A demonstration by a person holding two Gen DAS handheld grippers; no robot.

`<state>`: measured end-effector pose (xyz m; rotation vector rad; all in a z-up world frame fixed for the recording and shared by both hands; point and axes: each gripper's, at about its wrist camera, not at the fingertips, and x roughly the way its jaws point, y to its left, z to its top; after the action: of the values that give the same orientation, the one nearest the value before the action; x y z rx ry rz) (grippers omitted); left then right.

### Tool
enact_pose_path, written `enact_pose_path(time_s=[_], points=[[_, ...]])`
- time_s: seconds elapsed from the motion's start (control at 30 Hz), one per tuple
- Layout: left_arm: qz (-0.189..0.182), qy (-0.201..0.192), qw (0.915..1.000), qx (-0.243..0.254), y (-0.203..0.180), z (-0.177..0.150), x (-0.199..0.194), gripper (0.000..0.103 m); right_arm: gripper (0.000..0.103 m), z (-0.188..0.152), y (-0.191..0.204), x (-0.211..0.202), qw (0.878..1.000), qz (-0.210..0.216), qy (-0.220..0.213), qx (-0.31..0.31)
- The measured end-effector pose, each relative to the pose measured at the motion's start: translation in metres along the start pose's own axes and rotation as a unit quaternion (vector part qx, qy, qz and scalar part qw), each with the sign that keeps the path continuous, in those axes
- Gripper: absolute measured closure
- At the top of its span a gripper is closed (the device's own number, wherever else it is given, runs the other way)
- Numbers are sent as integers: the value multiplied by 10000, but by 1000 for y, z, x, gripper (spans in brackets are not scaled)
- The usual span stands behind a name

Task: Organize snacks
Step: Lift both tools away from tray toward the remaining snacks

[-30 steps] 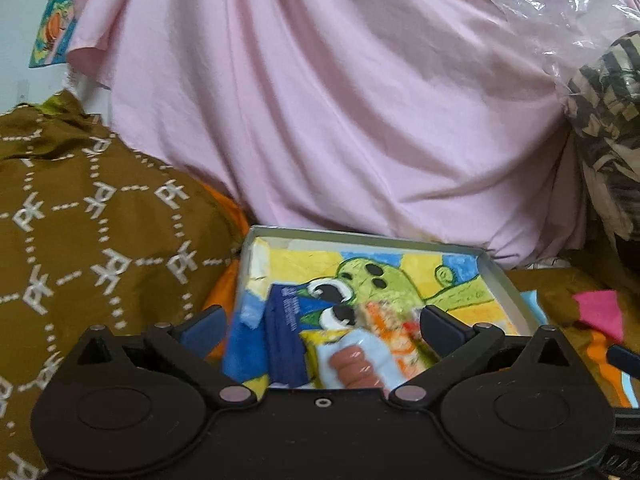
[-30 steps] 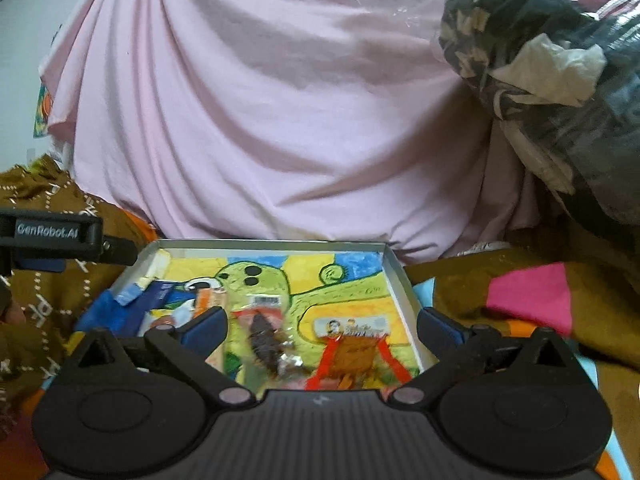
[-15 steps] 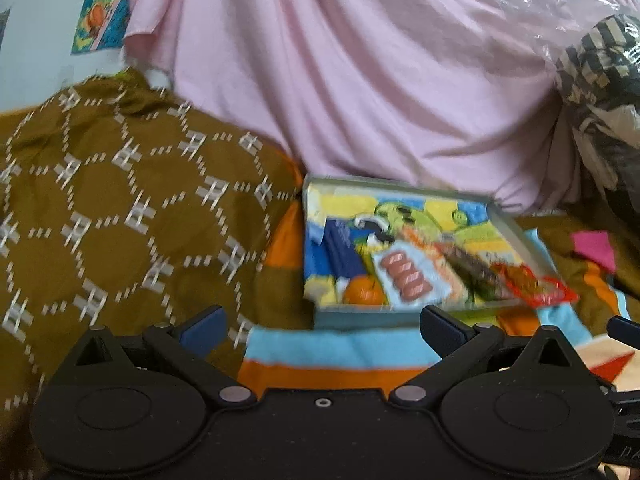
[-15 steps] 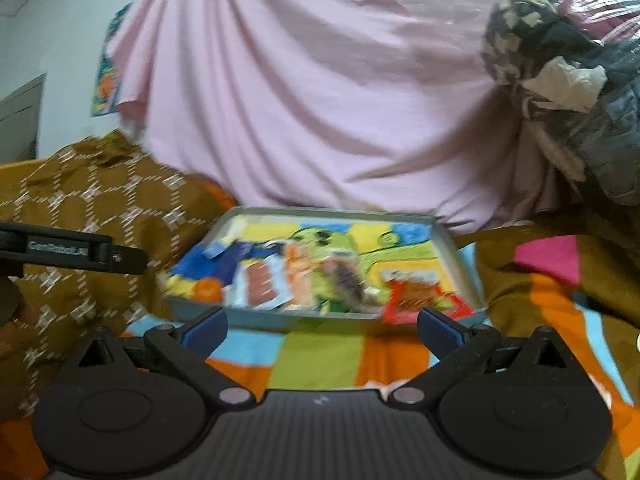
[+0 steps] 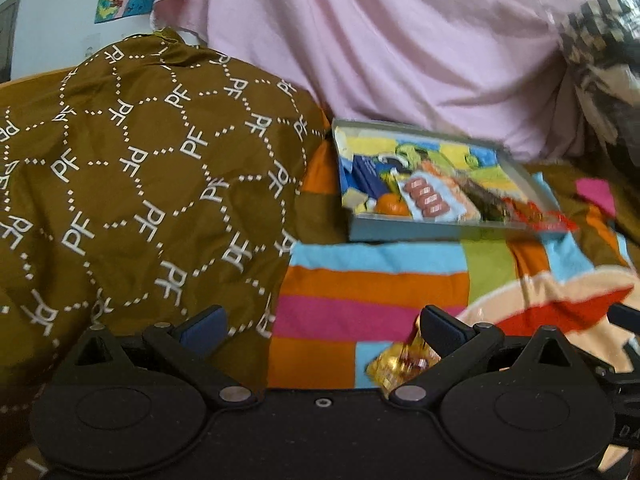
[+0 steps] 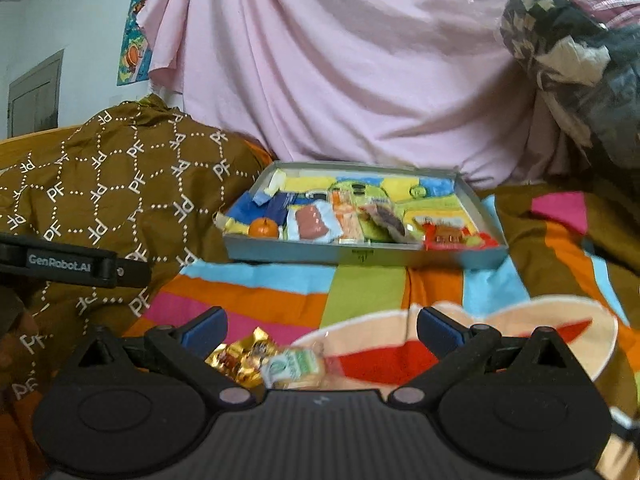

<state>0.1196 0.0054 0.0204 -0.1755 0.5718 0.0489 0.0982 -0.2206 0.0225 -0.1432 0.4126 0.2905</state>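
Two snacks remain loose on the striped blanket: a gold packet (image 6: 244, 356) and a green-white packet (image 6: 294, 366), just ahead of the right claw (image 6: 322, 326). Both it and the left claw (image 5: 322, 326) are spread, empty. Several snacks already fill the tray (image 6: 360, 257) farther ahead.

Grey tray (image 6: 360, 254) is showing a yellow, green and blue cartoon lining. Beside the tray, a brown cloth (image 5: 152, 184) is bearing white dotted hexagons and "PF" marks. Below the tray, a blanket (image 6: 280, 292) is displaying blue, orange, pink and green blocks. Behind the tray, a sheet (image 6: 340, 80) is hanging pale pink.
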Motion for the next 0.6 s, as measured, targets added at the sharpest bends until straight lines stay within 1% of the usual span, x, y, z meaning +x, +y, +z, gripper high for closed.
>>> enact_pose_path(time_s=[0.1, 0.17, 0.3, 0.47, 0.6], points=[[-8, 230, 9992, 330, 1, -10, -1, 1, 0, -8, 2, -2, 9998, -13, 168, 83], [18, 310, 9986, 436, 3, -16, 0, 1, 0, -13, 3, -3, 9996, -18, 258, 113], [-43, 554, 9978, 372, 6, -25, 6, 1, 0, -22, 3, -3, 9990, -13, 415, 189], [-63, 494, 9979, 409, 7, -32, 7, 1, 0, -30, 7, 1, 9978, -7, 622, 239], [-121, 530, 9978, 386, 8, -34, 9, 1, 0, -36, 12, 3, 9971, 24, 742, 194]])
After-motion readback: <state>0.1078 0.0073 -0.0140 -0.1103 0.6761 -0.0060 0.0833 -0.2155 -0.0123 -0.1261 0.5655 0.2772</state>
